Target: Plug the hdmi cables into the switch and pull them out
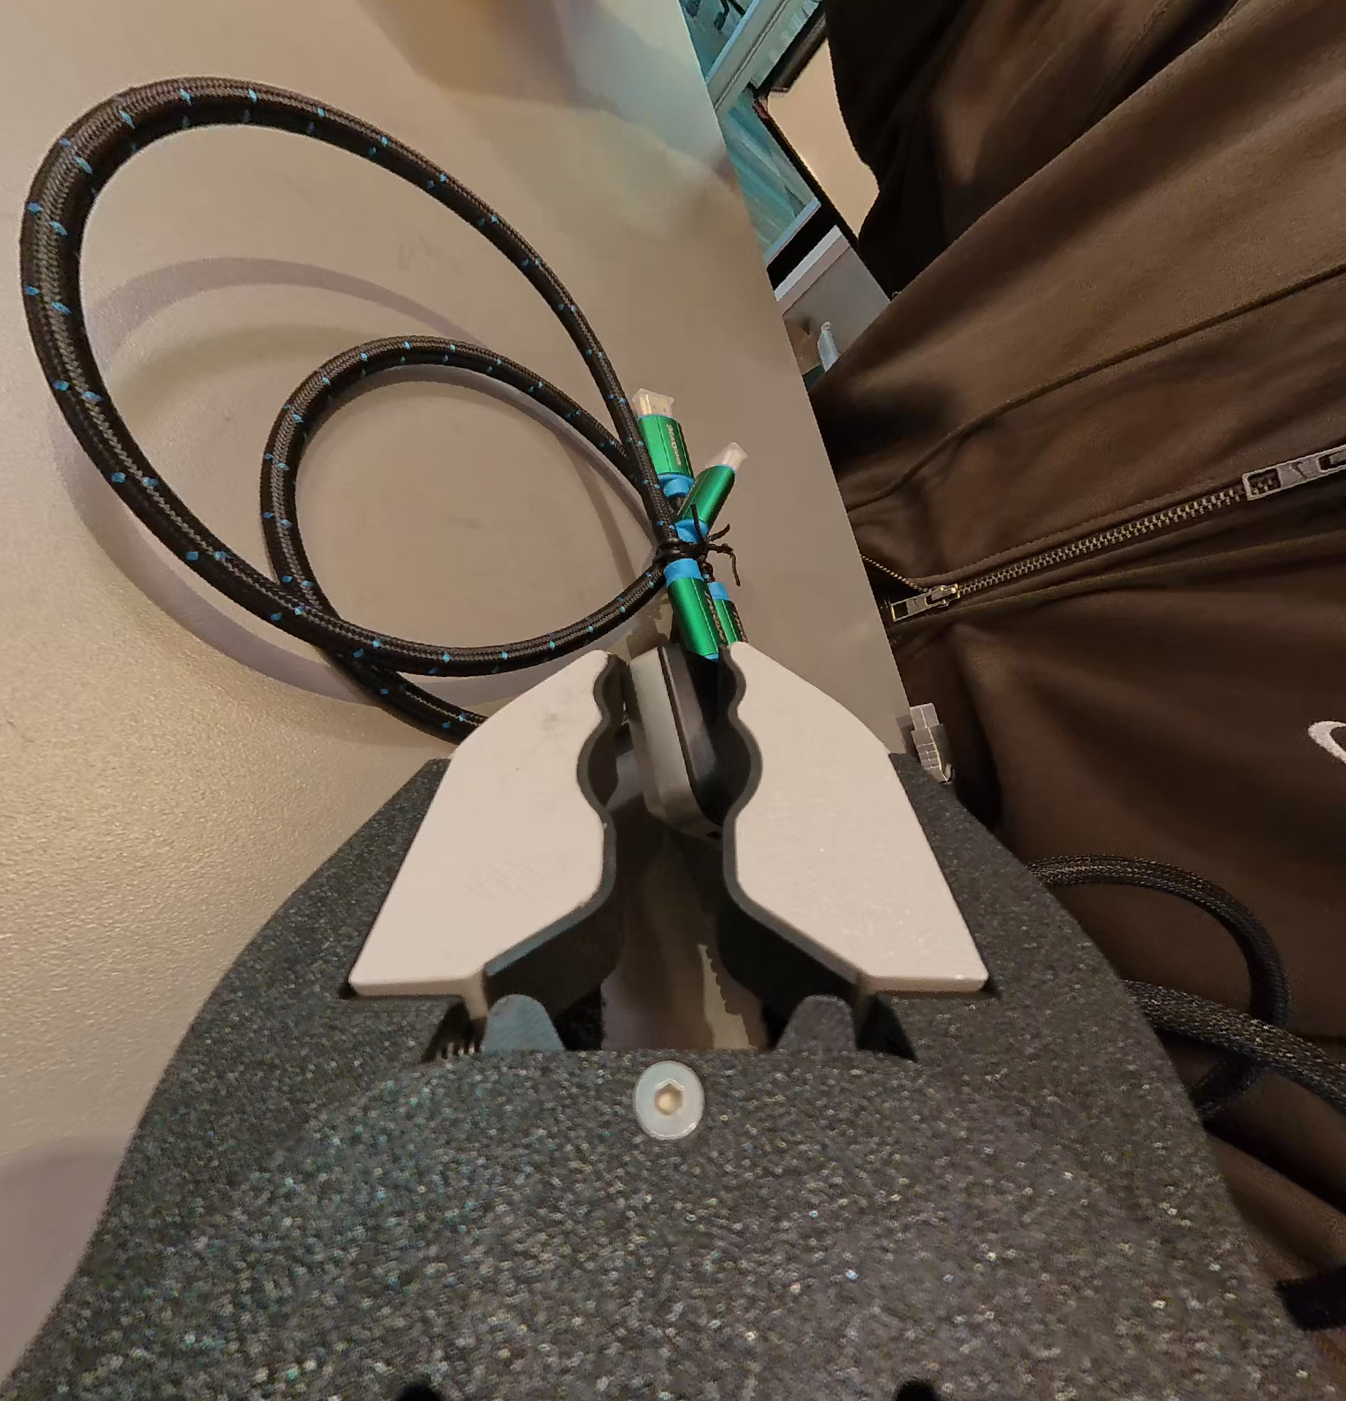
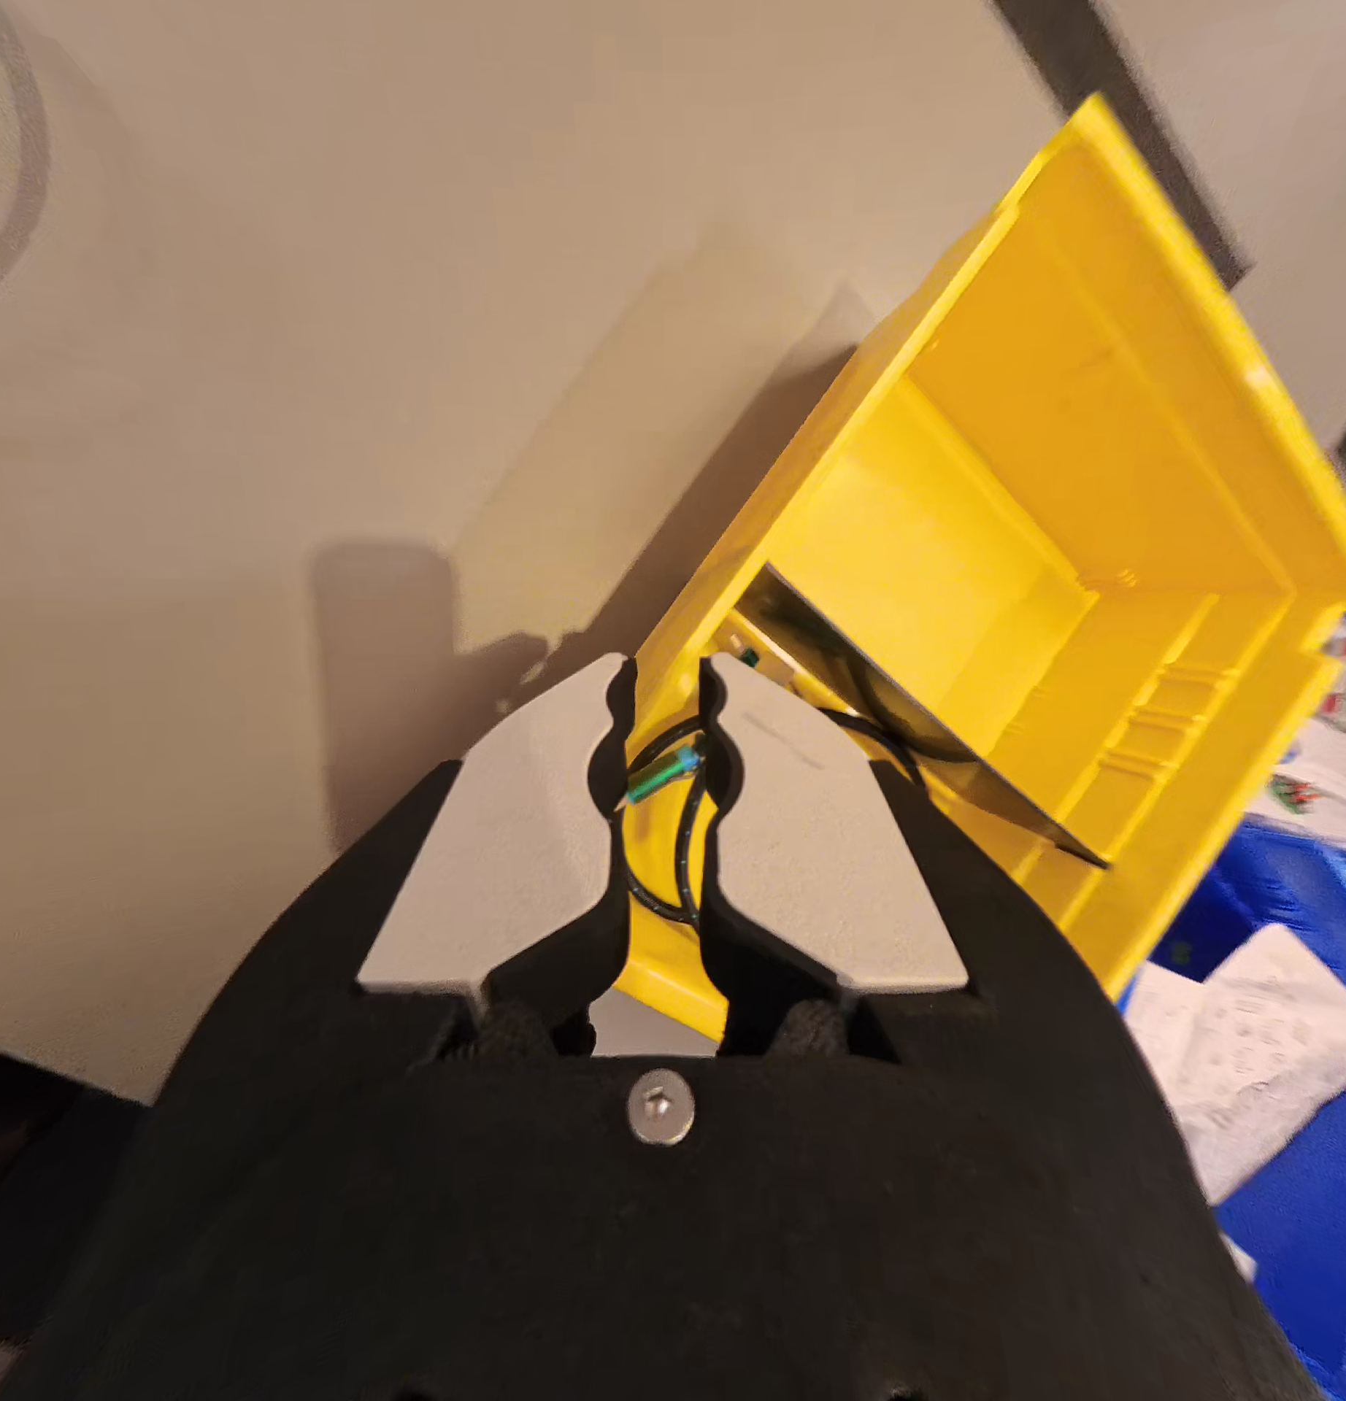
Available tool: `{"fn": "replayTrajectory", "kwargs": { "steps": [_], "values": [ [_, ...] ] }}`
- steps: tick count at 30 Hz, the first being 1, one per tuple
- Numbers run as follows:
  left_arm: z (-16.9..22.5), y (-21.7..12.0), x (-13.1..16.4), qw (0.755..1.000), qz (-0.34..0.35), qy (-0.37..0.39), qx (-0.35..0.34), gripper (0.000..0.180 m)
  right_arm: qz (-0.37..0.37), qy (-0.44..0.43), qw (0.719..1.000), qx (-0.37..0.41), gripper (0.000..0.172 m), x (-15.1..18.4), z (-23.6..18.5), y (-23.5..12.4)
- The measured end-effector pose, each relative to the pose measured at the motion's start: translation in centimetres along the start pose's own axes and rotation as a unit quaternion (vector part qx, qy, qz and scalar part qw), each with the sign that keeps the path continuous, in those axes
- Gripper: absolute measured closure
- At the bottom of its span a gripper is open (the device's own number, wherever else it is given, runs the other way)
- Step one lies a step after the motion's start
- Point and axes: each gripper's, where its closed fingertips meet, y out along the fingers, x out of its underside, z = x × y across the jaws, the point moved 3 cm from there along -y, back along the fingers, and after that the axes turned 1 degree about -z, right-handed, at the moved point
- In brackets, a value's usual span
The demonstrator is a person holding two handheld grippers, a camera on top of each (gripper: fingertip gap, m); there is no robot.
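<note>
One wide beige table point(image 1: 200, 834) carries all that I see. At the table's edge stands a person in a brown zipped jacket point(image 1: 1110, 606). On the table a yellow bin point(image 2: 1034, 379) sits tilted, and the right gripper point(image 2: 666, 667) has closed narrowly on the bin's near wall, one finger outside and one inside. A blue bin point(image 2: 1277, 894) stands beyond the table's side. Just over the table lies a coiled black braided cable point(image 1: 56, 303). I judge it light and springy, its woven sleeve not slippery. The tied crossing point(image 1: 685, 550) looks the best place to take it, as the smooth green plugs point(image 1: 693, 606) may slide. The left gripper point(image 1: 674, 667), low over the table, clamps a grey-and-black flat piece point(image 1: 670, 743), its tips at the plugs.
</note>
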Motion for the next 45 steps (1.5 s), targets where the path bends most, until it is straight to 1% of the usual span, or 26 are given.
{"fn": "replayTrajectory", "kwargs": {
  "steps": [2, 3, 6, 9, 12, 14, 16, 18, 23, 26, 29, 35, 38, 39, 40, 42, 45],
  "values": [
    [0.0, 0.0, 0.0, 1.0, 0.0, 0.001, 0.001, 0.156, 0.028, -0.035, 0.999, 0.019, 0.154, -1.5, -1.1, -1.2],
    [0.0, 0.0, 0.0, 1.0, 0.001, 0.001, 0.001, 0.156, 0.047, -0.064, 0.997, 0.012, 0.153, -2.5, -2.4, -1.5],
    [0.0, -0.1, 0.0, 1.0, 0.003, 0.0, 0.002, 0.156, 0.099, -0.164, 0.981, -0.03, 0.151, -5.5, -8.2, -1.2],
    [0.0, -0.2, -0.1, 1.0, 0.007, -0.002, 0.003, 0.157, 0.144, -0.25, 0.954, -0.078, 0.151, -8.4, -14.5, 0.7],
    [-0.1, -0.3, -0.1, 1.0, 0.01, -0.006, -0.001, 0.157, 0.185, -0.286, 0.93, -0.138, 0.151, -11.2, -20.2, 2.8],
    [-0.3, -0.6, -0.1, 1.0, 0.014, -0.011, -0.008, 0.157, 0.203, -0.313, 0.91, -0.181, 0.15, -12.6, -23.4, 3.5],
    [-0.6, -0.9, -0.1, 1.0, 0.019, -0.014, -0.014, 0.157, 0.205, -0.331, 0.894, -0.223, 0.148, -13.3, -26.1, 4.1],
    [-0.8, -1.3, -0.2, 0.999, 0.027, -0.018, -0.019, 0.157, 0.194, -0.34, 0.882, -0.262, 0.146, -13.6, -27.7, 5.0],
    [-1.1, -1.6, -0.4, 0.999, 0.041, -0.027, -0.022, 0.157, 0.174, -0.364, 0.866, -0.294, 0.146, -13.5, -29.2, 6.9],
    [-1.2, -1.6, -0.6, 0.998, 0.044, -0.029, -0.019, 0.157, 0.186, -0.355, 0.86, -0.315, 0.146, -13.6, -29.4, 6.8],
    [-1.1, -1.6, -0.8, 0.998, 0.05, -0.022, -0.017, 0.157, 0.179, -0.344, 0.856, -0.344, 0.145, -13.5, -29.8, 6.9],
    [-0.8, -1.2, -1.0, 0.999, 0.048, -0.014, -0.01, 0.157, 0.132, -0.305, 0.859, -0.39, 0.143, -13.1, -30.1, 7.2],
    [-0.6, -1.2, -0.9, 0.999, 0.047, -0.008, -0.012, 0.157, 0.121, -0.273, 0.865, -0.403, 0.153, -13.3, -29.9, 7.5],
    [-0.6, -1.2, -0.9, 0.999, 0.047, -0.008, -0.015, 0.156, 0.118, -0.267, 0.865, -0.408, 0.153, -13.4, -29.9, 7.5],
    [-0.5, -1.3, -0.9, 0.999, 0.05, -0.008, -0.015, 0.154, 0.119, -0.265, 0.864, -0.411, 0.153, -13.4, -29.9, 7.5],
    [-0.3, -1.8, -1.0, 0.998, 0.059, -0.011, -0.02, 0.142, 0.122, -0.26, 0.867, -0.408, 0.154, -13.5, -29.6, 7.5],
    [-0.3, -2.4, -0.5, 0.998, 0.052, -0.011, -0.039, 0.13, 0.144, -0.26, 0.877, -0.376, 0.154, -13.6, -28.6, 7.6]
  ]
}}
